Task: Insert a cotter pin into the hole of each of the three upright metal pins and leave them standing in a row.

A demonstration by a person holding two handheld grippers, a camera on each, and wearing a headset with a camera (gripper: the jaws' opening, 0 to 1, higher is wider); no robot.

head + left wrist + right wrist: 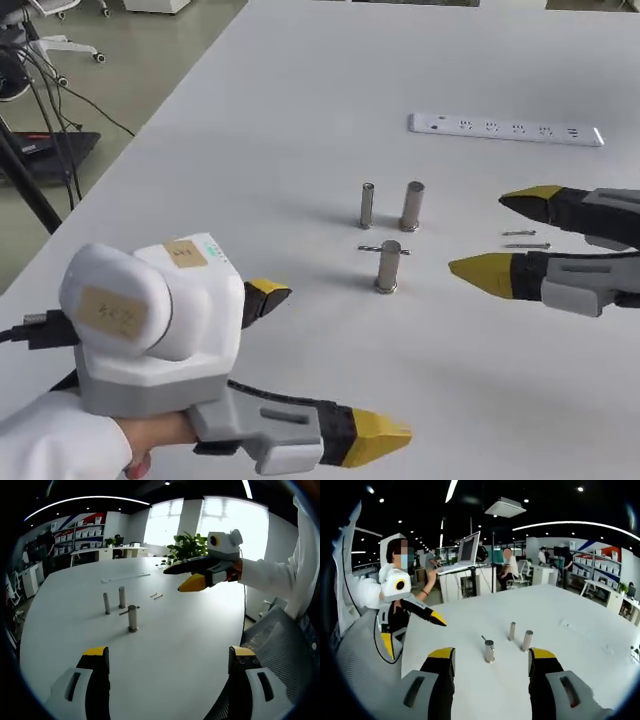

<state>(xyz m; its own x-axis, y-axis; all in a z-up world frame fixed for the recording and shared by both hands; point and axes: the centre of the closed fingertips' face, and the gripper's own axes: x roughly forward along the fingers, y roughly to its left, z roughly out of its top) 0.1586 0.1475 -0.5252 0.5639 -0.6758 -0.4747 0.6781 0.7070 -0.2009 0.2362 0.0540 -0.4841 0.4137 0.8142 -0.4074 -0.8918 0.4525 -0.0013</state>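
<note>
Counter [300, 90], white and broad, carries everything, and both grippers are held over the part nearest the person.

The left gripper [325, 365] is by the near edge, gripped from below by a hand in a white sleeve. Its jaws are spread wide and carry nothing. In the left gripper view its jaws [168, 652] frame bare counter, with the work well ahead and off toward the left jaw.

The right gripper [495, 235] comes in from the right edge, its jaws also wide apart and empty. In the left gripper view it [200, 572] is lifted clear of the surface.

A white power strip [505, 130] lies toward the far edge.

Three metal pins [412, 206] stand upright near the middle of the counter, two side by side at the back and one in front. The front pin [388, 266] has a cotter pin [370, 249] through its top, sticking out level to the left. In the right gripper view this pin [489, 651] stands just beyond the gap between the jaws [492, 655], nearer the left jaw, and the other two stand farther off.

Two loose cotter pins [523, 239] lie flat on the counter to the right of the uprights. In the head view they show in the gap between the right gripper's jaws, touched by neither.
</note>
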